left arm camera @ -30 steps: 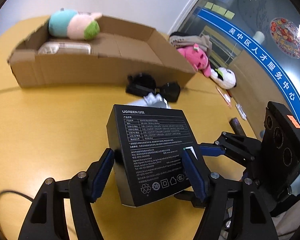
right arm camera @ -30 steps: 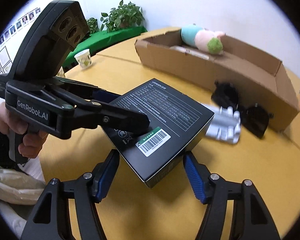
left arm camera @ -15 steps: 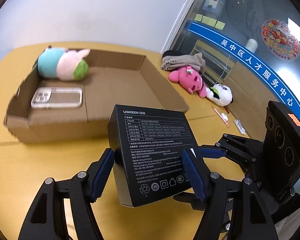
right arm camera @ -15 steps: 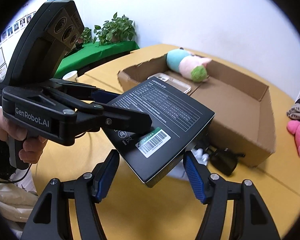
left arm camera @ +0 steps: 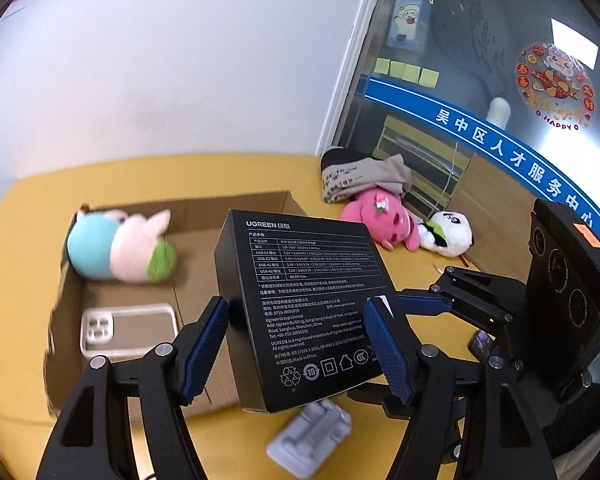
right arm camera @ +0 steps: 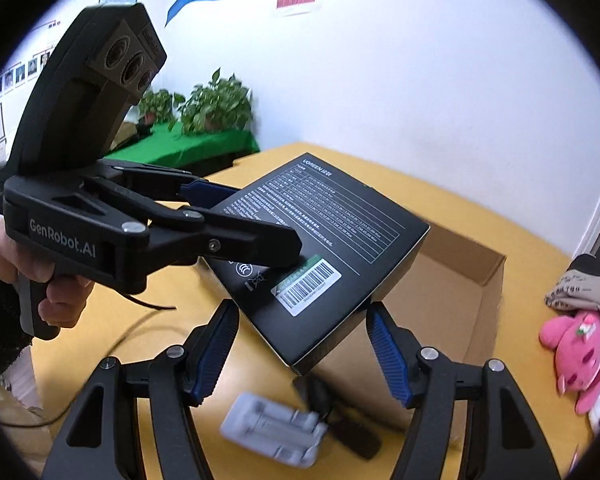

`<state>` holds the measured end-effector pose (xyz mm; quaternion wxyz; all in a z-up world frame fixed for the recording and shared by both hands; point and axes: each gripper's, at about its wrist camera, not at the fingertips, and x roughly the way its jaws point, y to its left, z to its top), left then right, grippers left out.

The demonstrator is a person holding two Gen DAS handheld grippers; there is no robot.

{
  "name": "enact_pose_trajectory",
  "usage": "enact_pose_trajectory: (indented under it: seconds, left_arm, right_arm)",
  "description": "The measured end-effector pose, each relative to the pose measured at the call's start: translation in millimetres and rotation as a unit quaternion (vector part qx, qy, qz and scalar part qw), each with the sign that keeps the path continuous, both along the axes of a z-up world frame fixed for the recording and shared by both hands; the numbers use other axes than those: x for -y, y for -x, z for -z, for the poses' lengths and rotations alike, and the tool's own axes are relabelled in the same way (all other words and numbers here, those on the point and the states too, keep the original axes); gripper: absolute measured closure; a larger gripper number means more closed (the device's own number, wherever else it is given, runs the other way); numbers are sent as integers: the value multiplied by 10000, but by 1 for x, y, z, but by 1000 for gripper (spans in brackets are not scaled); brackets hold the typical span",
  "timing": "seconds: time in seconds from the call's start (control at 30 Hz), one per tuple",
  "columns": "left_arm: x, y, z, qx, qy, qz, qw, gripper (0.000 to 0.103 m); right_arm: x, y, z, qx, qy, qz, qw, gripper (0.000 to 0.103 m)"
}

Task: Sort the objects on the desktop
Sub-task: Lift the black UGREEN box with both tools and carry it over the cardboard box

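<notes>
- black box (left arm camera: pixel 300 304): "UGREEN", "Made in China", barcode label
- left gripper (right arm camera: pixel 236 220) body: "GenRobot.AI"
- blue band (left arm camera: pixel 500 148) on glass: "吴中区人才服务中心"
- round sticker (left arm camera: pixel 554 84): "HAPPY"

Both fisheye views are evenly and brightly lit by diffuse indoor light, with black vignetted corners and strong barrel distortion bending straight edges near the rim. The white wall (right arm camera: pixel 420 80) is nearly overexposed. The glass partition (left arm camera: pixel 480 92) carries a bright rectangular reflection. Motion blur softens the plush toy (left arm camera: pixel 120 248) and grey plastic tray (right arm camera: pixel 276 428); shadows on the table (left arm camera: pixel 16 300) are soft.
</notes>
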<state>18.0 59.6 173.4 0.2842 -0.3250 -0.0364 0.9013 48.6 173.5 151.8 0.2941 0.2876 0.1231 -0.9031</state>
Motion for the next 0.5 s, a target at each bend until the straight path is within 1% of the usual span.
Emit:
enact_pose_trajectory:
  seconds: [0.1, 0.27, 0.5]
  left_arm:
    - [-5, 15, -6, -97, 83, -66, 9999, 30]
    - [-6, 43, -11, -109, -4, -130, 9999, 29]
    - [-17, 83, -16, -226, 249, -204, 9992, 29]
  right_arm:
    - [-6, 16, -5, -8, 92, 13, 10000, 37]
    - [-13, 41, -11, -72, 213, 10, 9997, 37]
    - [-22, 85, -12, -65, 256, -59, 9996, 37]
